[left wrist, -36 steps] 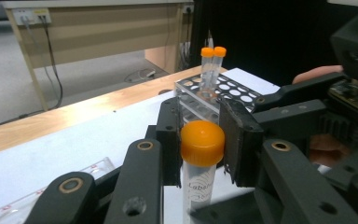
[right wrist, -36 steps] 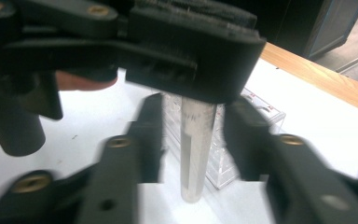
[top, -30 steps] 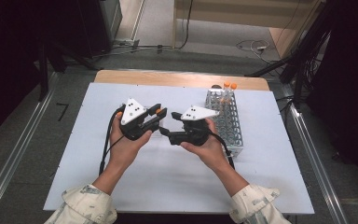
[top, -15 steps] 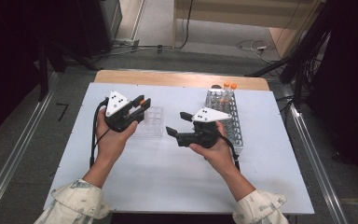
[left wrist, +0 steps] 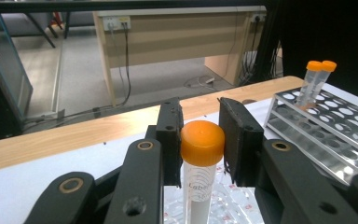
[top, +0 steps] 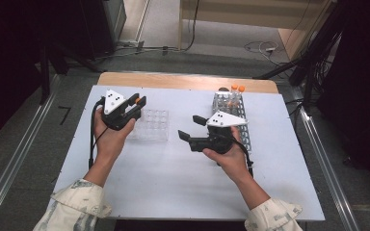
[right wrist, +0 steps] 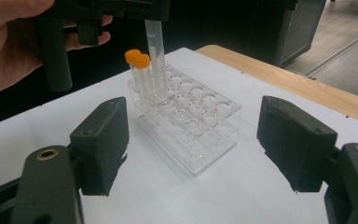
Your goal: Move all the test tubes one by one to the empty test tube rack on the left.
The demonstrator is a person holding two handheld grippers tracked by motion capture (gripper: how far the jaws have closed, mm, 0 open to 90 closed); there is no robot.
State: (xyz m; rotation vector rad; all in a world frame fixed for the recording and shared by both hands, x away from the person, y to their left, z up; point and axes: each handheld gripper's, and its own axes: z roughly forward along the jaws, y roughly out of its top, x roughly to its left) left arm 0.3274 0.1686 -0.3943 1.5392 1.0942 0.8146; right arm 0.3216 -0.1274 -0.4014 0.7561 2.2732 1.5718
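My left gripper (top: 138, 102) is shut on a clear tube with an orange cap (top: 137, 100), gripped just under the cap (left wrist: 203, 142). It holds the tube upright over the clear plastic rack (top: 154, 126). In the right gripper view the tube (right wrist: 154, 46) hangs from the left gripper (right wrist: 102, 11), its lower end down among the rack's (right wrist: 200, 135) far holes. Beside it two orange-capped tubes (right wrist: 137, 70) stand in that rack. My right gripper (top: 190, 126) is open and empty, aimed at the clear rack (right wrist: 200, 140).
A metal tube rack (top: 231, 113) stands at the right on the white table top (top: 173, 183), with two orange-capped tubes (top: 237, 89) at its far end (left wrist: 319, 77). A wooden strip (top: 183, 81) edges the table's far side.
The two grippers were close together at the table's middle. The left one has moved left with the tube to the clear rack, and the right one has drawn a little right.
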